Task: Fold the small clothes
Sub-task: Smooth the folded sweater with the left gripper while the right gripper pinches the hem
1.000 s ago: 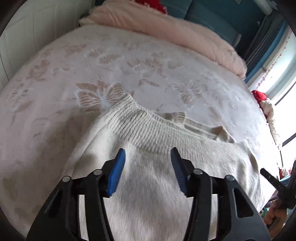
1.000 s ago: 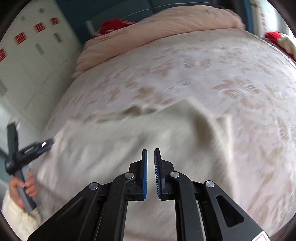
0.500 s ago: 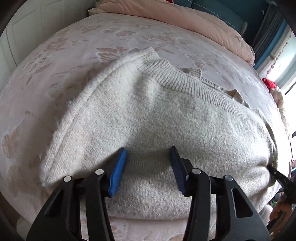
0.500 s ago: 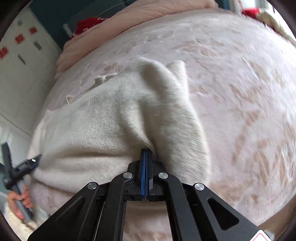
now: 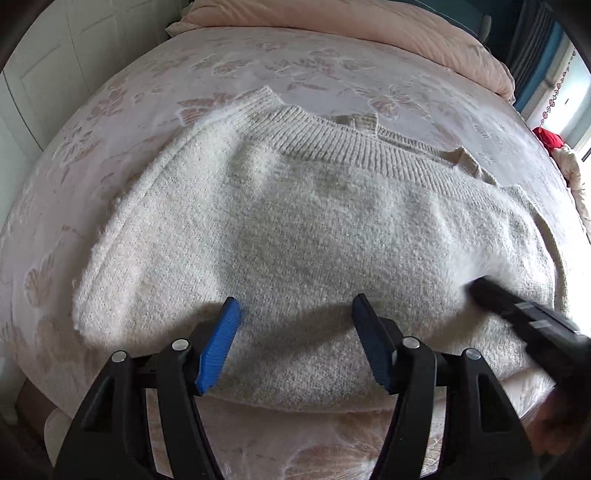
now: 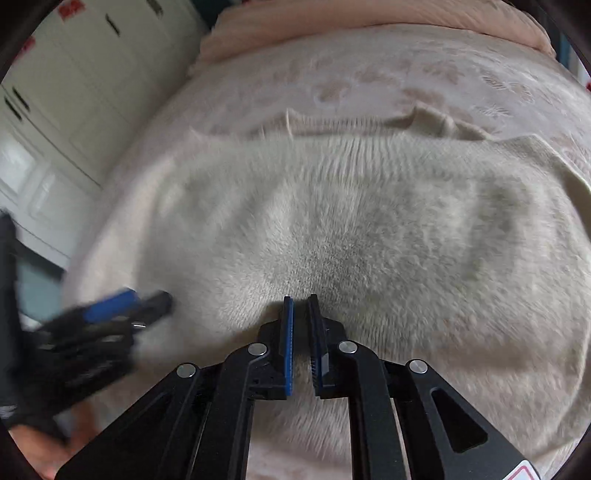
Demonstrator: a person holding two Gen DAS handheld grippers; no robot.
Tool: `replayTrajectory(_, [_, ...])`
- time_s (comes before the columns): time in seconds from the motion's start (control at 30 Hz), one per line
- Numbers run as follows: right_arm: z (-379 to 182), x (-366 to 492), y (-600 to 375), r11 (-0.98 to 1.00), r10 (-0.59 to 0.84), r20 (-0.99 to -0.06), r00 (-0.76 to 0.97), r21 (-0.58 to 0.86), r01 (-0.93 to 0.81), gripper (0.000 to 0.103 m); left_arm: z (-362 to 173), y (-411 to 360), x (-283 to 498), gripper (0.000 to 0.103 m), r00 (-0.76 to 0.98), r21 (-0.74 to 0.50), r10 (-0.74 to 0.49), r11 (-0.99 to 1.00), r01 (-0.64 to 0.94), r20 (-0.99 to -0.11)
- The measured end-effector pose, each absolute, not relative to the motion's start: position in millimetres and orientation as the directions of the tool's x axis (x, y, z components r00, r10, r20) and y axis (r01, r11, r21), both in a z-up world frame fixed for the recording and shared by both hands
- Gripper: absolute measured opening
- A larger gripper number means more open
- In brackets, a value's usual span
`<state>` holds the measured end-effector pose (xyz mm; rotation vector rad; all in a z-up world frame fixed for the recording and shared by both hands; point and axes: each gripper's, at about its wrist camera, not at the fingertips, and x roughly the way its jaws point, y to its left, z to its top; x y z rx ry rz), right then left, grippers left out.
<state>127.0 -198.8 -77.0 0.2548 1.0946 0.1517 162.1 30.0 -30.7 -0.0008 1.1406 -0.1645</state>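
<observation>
**While the sweater lies on the bed, one hand-held gripper gapes and the other is nearly closed**

Where the cream sweater [image 5: 303, 229] spreads across the bed [image 5: 110, 122], it lies folded into a broad, rounded shape, its ribbed collar [image 5: 332, 140] on the side farthest from both cameras. Past the collar, a ribbed cuff [image 5: 360, 121] pokes out from under the sweater, and a second scrap of ribbed knit shows further along the same edge. The near edge of the sweater sits close to the near edge of the bed, on a pale cover with a pink butterfly pattern. Beyond the sweater, at the far end of the bed, lies a pink duvet [image 5: 406, 33].

The left hand-held gripper [image 5: 295, 317] hovers over the near part of the sweater, its blue-padded fingers [image 5: 218, 343] spread wide with nothing between them. Whether the tips touch the knit cannot be told.

The right hand-held gripper [image 6: 300, 317] is also over the near part of the sweater, its jaws drawn to a narrow slit. No fabric is visible in that slit; cream knit shows through it from below. In the left wrist view this gripper appears as a dark blurred shape at the sweater's right side; in the right wrist view the left one is a blurred shape at the sweater's left side.

White cupboard doors [image 6: 74, 92] stand beside the bed, to the sweater's left.
</observation>
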Motion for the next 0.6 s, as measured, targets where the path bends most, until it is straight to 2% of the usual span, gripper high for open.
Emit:
replayTrajectory(0.07, [-69, 136, -196, 0.967, 0.228, -0.862, 0.454, 0.254, -0.004, 0.009, -32, 30, 163, 0.061, 0.403, -0.076, -0.124, 0.988, 0.135, -0.907])
replayTrajectory(0.23, [-36, 120, -199, 0.948, 0.285, -0.812, 0.51, 0.318, -0.024, 0.011, -28, 30, 161, 0.061, 0.403, -0.084, -0.133, 0.987, 0.137, -0.905])
replayTrajectory(0.4, [-76, 144, -176, 0.954, 0.281, -0.87, 0.405, 0.297, -0.024, 0.009, -19, 19, 150, 0.061, 0.404, -0.145, -0.194, 0.978, 0.151, -0.894])
replayTrajectory(0.47, [-85, 153, -177, 0.953, 0.282, -0.857, 0.431, 0.303, -0.022, 0.006, -32, 10, 153, 0.061, 0.374, -0.116, -0.163, 0.982, 0.146, -0.913])
replayTrajectory(0.53, [-79, 160, -187, 0.932, 0.325, -0.848, 0.419, 0.363, 0.012, 0.004, -46, 11, 160, 0.063, 0.358, -0.113, -0.145, 0.988, 0.11, -0.922])
replayTrajectory(0.6, [-55, 151, -207, 0.924, 0.326, -0.816, 0.478, 0.383, 0.023, 0.003, -48, 11, 163, 0.065, 0.361, -0.111, -0.143, 0.988, 0.109, -0.922])
